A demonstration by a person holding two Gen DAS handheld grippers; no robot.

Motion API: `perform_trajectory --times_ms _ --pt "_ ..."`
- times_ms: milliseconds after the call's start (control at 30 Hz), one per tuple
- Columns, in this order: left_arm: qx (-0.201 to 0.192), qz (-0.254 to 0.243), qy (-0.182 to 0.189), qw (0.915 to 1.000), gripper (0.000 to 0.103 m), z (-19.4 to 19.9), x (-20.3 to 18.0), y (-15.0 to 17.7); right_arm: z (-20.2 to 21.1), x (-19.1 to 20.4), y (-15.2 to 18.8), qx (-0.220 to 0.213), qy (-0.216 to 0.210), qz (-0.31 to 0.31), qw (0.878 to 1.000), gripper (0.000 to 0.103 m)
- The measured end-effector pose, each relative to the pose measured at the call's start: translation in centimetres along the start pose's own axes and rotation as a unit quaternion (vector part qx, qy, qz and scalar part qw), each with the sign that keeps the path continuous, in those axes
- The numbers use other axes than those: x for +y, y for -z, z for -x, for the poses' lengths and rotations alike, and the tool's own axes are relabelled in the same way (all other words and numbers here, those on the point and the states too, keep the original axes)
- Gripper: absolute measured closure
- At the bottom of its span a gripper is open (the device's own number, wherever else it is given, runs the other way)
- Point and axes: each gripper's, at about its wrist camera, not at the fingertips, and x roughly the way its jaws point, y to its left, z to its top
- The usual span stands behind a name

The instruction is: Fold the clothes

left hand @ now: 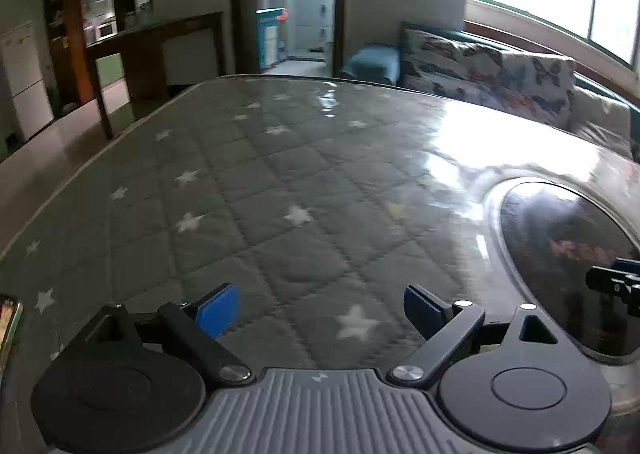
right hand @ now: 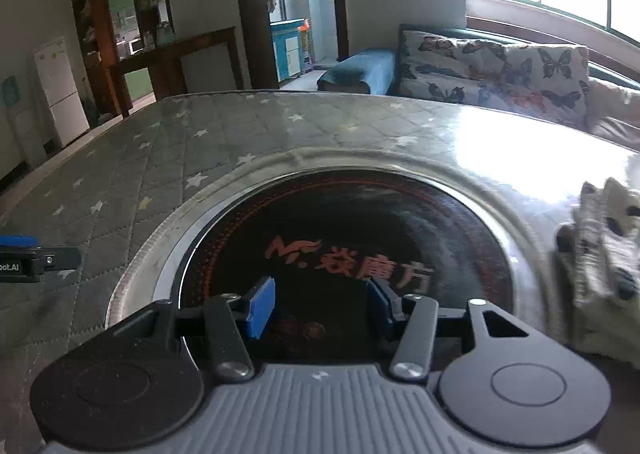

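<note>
A cream garment with dark spots lies bunched at the right edge of the table in the right wrist view. My left gripper is open and empty, hovering over the grey star-patterned quilted table cover. My right gripper is open and empty above the round black cooktop set into the table, to the left of the garment. The right gripper's tip shows in the left wrist view; the left gripper's side shows in the right wrist view.
A butterfly-print cushion and a sofa stand behind the table. A phone's edge lies at the table's left. A white fridge, wooden shelves and a doorway lie beyond. The cooktop has a raised metal rim.
</note>
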Motion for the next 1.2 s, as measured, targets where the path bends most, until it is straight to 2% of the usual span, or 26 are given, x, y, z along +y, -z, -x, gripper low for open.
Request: perform_trajectory --times_ms 167,233,500,633,1200 --pt "-0.016 0.008 -0.006 0.9998 0.01 -0.5 0.8 0.4 -1.3 0.6 -0.3 -0.001 0.003 0.006 1.0 0.042" --pt "-0.024 0.008 -0.006 0.9997 0.007 -0.6 0.9 0.3 -1.6 0.8 -0.4 -0.002 0.005 0.01 1.0 0.034" --pt "-0.03 0.006 -0.02 0.9993 0.0 -2.0 1.1 -0.2 -3.2 1.5 -1.0 0.002 0.006 0.024 1.0 0.014" --pt "-0.029 0.006 -0.023 0.9993 0.0 -2.7 0.9 -0.8 -3.8 1.7 -1.0 0.011 0.007 0.03 0.999 0.001" --pt "-0.031 0.004 -0.022 0.9993 0.0 -3.1 0.9 -0.6 -4.0 1.7 -0.9 0.018 0.016 0.04 0.999 0.0"
